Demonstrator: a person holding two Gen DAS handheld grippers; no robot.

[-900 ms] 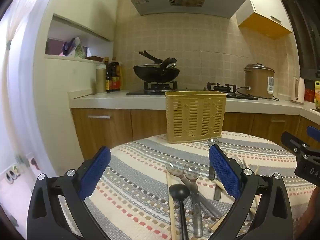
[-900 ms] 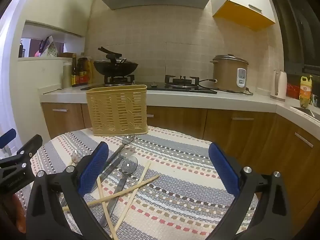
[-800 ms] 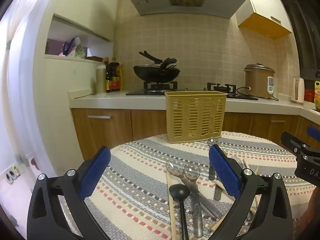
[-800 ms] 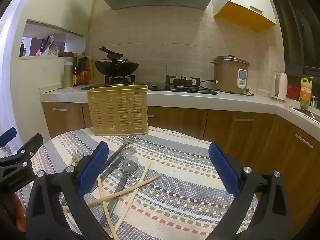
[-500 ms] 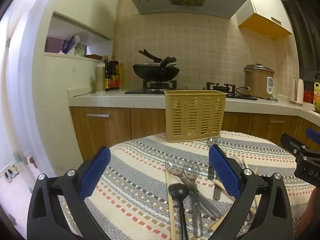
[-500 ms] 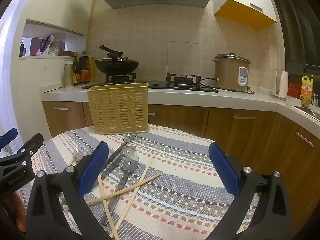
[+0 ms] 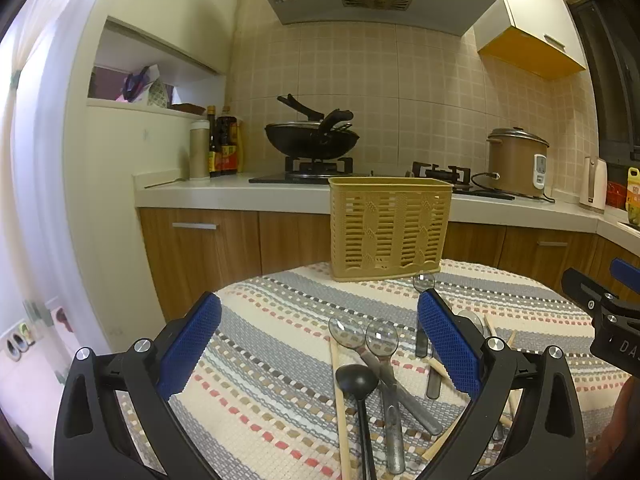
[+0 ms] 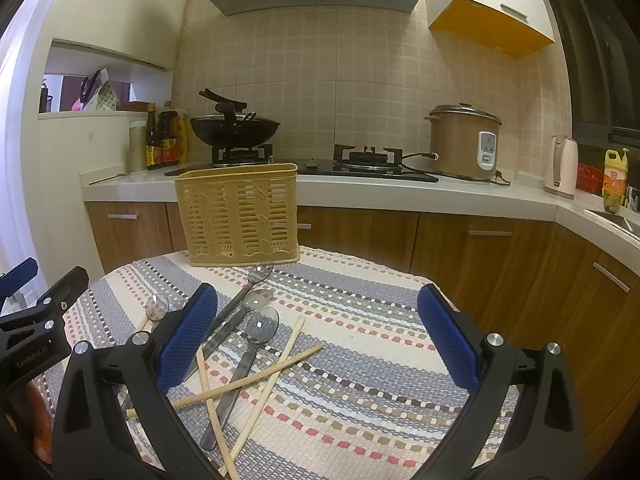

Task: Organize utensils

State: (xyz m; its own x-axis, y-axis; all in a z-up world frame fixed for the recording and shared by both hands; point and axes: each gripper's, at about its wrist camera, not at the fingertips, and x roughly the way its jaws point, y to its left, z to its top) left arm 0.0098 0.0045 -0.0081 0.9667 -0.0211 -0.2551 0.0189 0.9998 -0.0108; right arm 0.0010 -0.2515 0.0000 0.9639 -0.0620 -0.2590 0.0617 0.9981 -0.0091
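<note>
A yellow slatted utensil basket (image 7: 390, 228) stands upright at the far edge of the round table; it also shows in the right wrist view (image 8: 239, 216). Steel spoons (image 7: 386, 344) and a black ladle (image 7: 357, 380) lie in a loose pile with wooden chopsticks (image 8: 248, 384); more spoons (image 8: 262, 330) lie toward the basket. My left gripper (image 7: 320, 348) is open and empty above the pile's left side. My right gripper (image 8: 318, 340) is open and empty above the mat, right of the pile.
The table wears a striped woven cloth (image 8: 360, 320). Behind it runs a counter (image 8: 400, 194) with a stove, a black wok (image 7: 312, 140), a rice cooker (image 8: 464, 142) and bottles (image 7: 222, 144). Wooden cabinets (image 8: 480, 256) stand below.
Both views have shifted slightly; the basket and utensils sit a little lower and nearer in frame. Both grippers stay open and nothing on the table has moved.
</note>
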